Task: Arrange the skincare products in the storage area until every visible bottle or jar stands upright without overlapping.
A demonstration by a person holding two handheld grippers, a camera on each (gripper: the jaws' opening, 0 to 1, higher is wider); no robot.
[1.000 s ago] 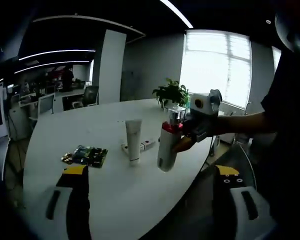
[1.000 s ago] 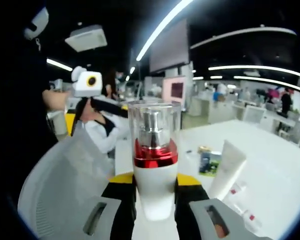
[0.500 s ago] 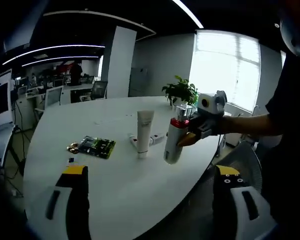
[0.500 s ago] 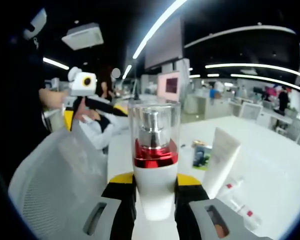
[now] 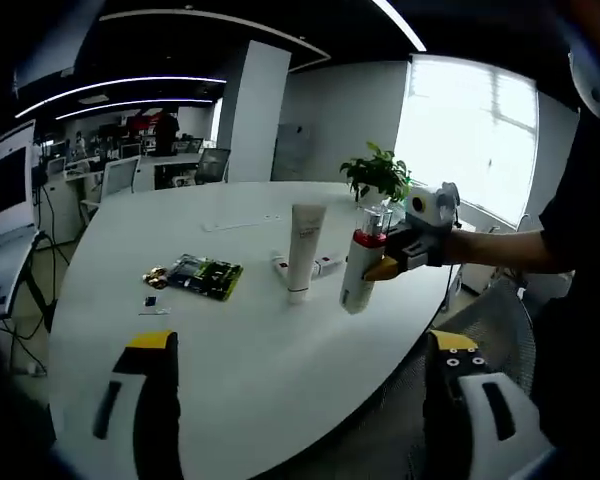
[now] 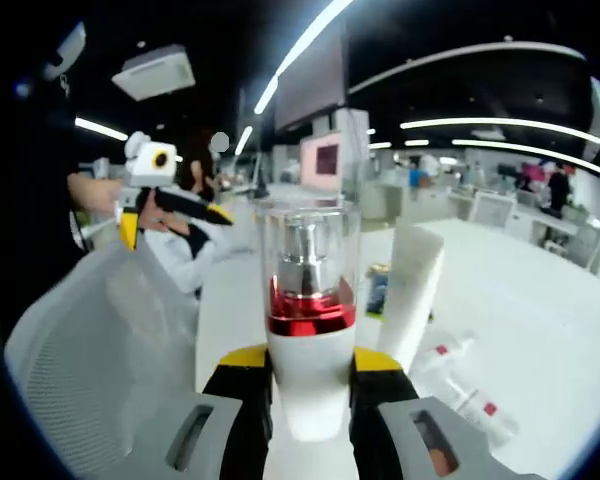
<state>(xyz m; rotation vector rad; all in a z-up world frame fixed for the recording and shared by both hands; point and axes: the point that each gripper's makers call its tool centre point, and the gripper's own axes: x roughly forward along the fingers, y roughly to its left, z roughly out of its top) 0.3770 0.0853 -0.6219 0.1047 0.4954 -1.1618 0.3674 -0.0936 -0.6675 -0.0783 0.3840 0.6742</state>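
Between the jaws of the right gripper [image 6: 309,385] sits a pump bottle [image 6: 309,330], white below with a red collar and a clear cap, clamped at its lower body with its long axis running straight out along the jaws. In the left gripper view that same bottle [image 5: 362,270] hangs tilted over the near edge of the white table [image 5: 250,370], base lowest, carried by the right gripper [image 5: 392,262]. Just beyond it a white tube [image 5: 302,251] stands upright on its cap, and small vials [image 6: 458,385] lie flat on the table beside the tube. A dark packet [image 5: 206,274] lies further off. The left gripper [image 5: 300,400] hangs with its jaws spread wide and nothing between them, well back from all of it. The right gripper is the nearer by far; the coming move, I judge, is to tip the bottle upright and set it down clear of the tube
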